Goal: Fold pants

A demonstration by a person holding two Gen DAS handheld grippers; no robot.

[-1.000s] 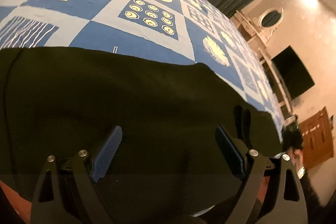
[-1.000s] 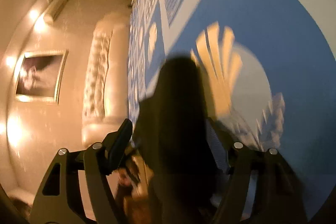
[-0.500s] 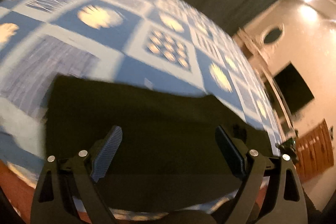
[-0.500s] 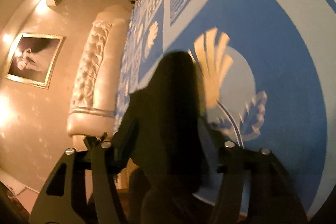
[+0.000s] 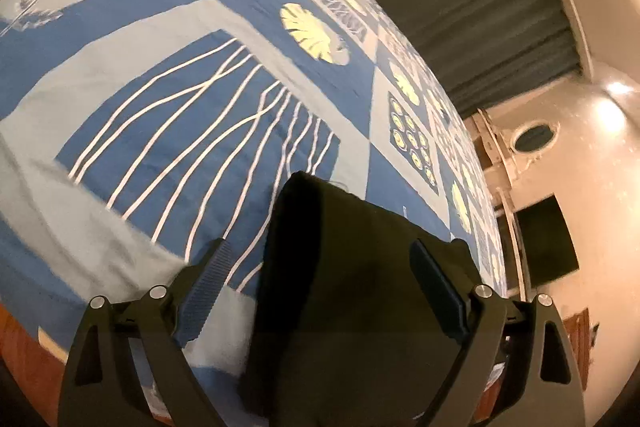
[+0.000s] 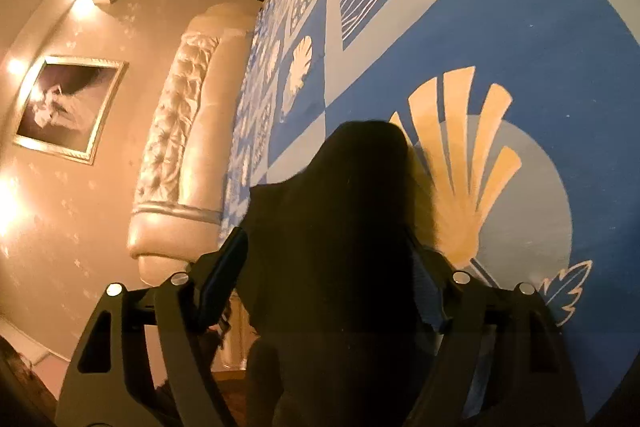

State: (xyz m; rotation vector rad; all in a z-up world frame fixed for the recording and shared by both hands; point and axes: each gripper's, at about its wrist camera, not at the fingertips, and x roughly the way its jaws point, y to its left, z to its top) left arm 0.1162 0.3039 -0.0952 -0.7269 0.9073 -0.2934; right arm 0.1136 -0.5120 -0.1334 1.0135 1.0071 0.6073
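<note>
With the left gripper point(image 5: 320, 291) spread over the dark pants point(image 5: 360, 287) on the bedspread point(image 5: 200, 67) and the right gripper point(image 6: 332, 283) pinching a bunched fold, a loose pinch could release it and undo the fold.

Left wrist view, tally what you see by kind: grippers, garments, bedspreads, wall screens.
Grippers: 1, the left gripper
Garments: 1, the dark pants
Bedspreads: 1, the blue patterned bedspread
Wall screens: 1, the black screen
Total: 4
</note>
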